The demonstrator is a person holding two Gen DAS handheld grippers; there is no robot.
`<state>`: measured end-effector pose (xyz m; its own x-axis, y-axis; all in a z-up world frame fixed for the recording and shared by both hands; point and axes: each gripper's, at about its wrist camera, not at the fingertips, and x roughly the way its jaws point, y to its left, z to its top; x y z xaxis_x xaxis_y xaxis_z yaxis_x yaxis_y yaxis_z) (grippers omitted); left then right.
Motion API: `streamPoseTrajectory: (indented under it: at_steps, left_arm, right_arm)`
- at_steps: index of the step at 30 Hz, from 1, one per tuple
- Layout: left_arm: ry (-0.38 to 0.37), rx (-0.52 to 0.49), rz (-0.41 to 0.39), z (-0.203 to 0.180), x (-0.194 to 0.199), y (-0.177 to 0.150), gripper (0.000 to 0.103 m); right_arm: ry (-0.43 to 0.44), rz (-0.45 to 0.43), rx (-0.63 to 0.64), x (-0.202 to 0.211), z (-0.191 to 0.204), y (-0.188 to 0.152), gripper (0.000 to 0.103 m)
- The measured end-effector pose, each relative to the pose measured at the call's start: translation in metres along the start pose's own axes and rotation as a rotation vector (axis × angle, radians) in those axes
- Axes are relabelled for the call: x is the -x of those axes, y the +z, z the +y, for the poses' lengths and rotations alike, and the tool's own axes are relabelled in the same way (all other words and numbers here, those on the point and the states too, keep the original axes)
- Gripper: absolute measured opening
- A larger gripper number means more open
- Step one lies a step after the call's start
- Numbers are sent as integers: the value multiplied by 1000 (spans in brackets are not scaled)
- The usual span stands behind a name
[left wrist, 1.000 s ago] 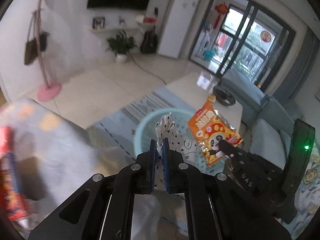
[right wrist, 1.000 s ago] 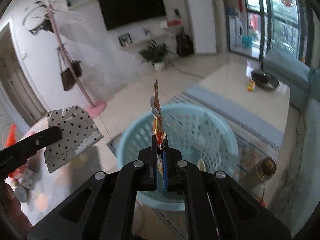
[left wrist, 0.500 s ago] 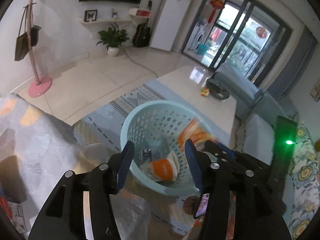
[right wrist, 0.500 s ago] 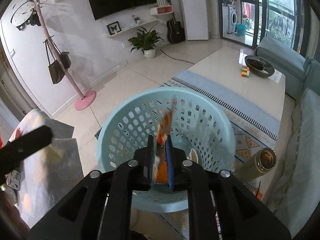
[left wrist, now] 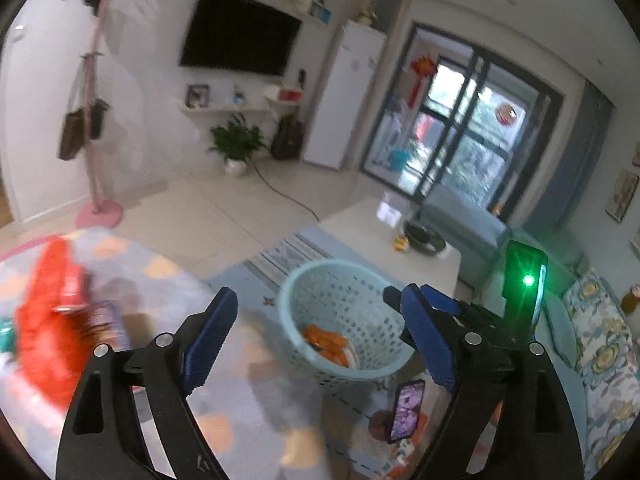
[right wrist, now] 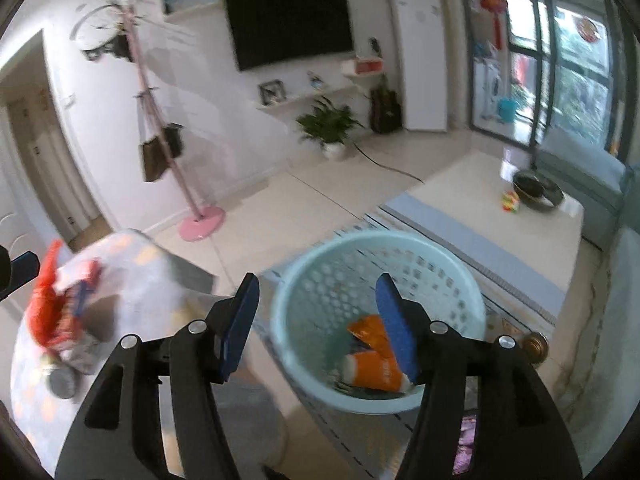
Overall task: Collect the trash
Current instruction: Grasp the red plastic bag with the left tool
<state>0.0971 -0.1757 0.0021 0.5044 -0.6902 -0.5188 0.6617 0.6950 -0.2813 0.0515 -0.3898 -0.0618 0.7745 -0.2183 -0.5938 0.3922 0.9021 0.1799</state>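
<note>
Gaping wide with nothing between their blue pads, jaws just opened, the left gripper (left wrist: pixel 320 340) and right gripper (right wrist: pixel 318 322) frame the pale-blue laundry basket (right wrist: pixel 448 264) at lower centre, orange snack wrappers (right wrist: pixel 374 360) lying inside it.

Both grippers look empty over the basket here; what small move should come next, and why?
Probably swing the left gripper toward the red wrapper on the patterned cloth. Both jaws have just opened, the right gripper holds nothing, and orange packets already lie in the basket.
</note>
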Motion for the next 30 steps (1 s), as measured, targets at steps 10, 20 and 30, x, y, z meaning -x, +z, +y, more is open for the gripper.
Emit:
streamPoseTrajectory:
  at_steps: [10,20,30]
  left_arm:
    - [349,101,-132,90,102,-4,83]
    - [349,221,30,165,63,-5,84]
    - [364,279,160,185,5,-20,78]
  right_arm:
    - [246,-55,202,41,123,0,62]
    - [362,77,308,6,199,-30,62]
    - [328,100,297,-12,188,-27,62]
